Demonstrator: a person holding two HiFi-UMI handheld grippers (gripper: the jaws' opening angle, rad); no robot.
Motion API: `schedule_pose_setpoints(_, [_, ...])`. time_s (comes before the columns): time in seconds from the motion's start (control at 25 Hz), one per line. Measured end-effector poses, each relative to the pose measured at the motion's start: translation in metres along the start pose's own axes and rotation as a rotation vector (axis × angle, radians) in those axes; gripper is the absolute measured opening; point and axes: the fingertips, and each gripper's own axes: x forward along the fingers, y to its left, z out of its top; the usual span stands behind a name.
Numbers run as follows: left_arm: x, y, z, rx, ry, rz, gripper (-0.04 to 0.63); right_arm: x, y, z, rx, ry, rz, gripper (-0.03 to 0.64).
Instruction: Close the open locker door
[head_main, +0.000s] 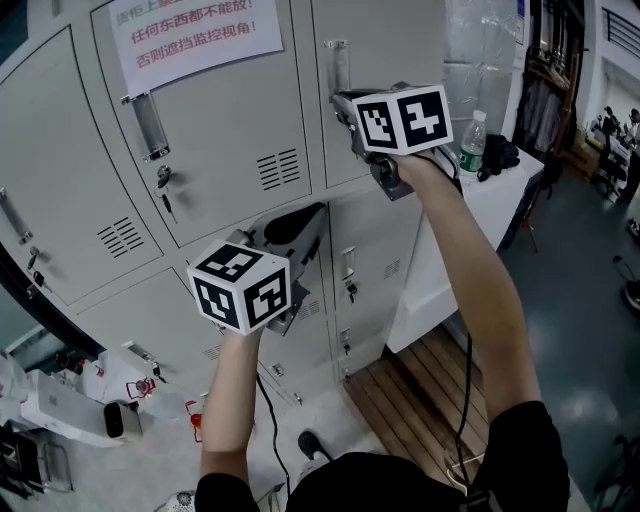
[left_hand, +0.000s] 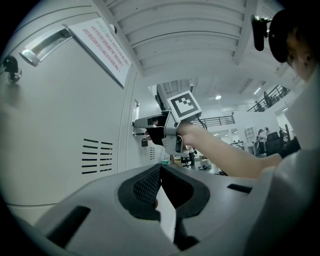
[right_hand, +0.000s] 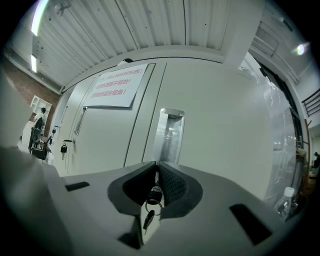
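A bank of grey lockers (head_main: 230, 130) fills the head view. My right gripper (head_main: 345, 100) is pressed to the upper right door (head_main: 385, 40), just below its recessed handle (head_main: 338, 62). In the right gripper view its jaws (right_hand: 156, 171) are shut on the key in that door's lock, and a ring with a spare key (right_hand: 148, 217) hangs beneath. Lower down, my left gripper (head_main: 313, 216) is at the seam under the vented door (head_main: 278, 168). Its jaws (left_hand: 160, 168) are shut on a thin white panel edge (left_hand: 168, 220), apparently a lower door's edge.
A notice with red print (head_main: 195, 30) is taped on the upper left door. Keys hang from other locks (head_main: 163, 185). A white table (head_main: 500, 205) with a water bottle (head_main: 472, 140) stands right of the lockers. A wooden platform (head_main: 420, 390) lies below, with clutter on the floor at left (head_main: 90, 405).
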Motion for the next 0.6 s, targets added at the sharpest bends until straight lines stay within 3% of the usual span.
schedule_pose_setpoints(0.6, [0.0038, 0.0024, -0.0041, -0.008, 0.002, -0.005, 0.018, 0.0019, -0.0021, -0.0004, 0.007, -0.005, 0.009, 0.017])
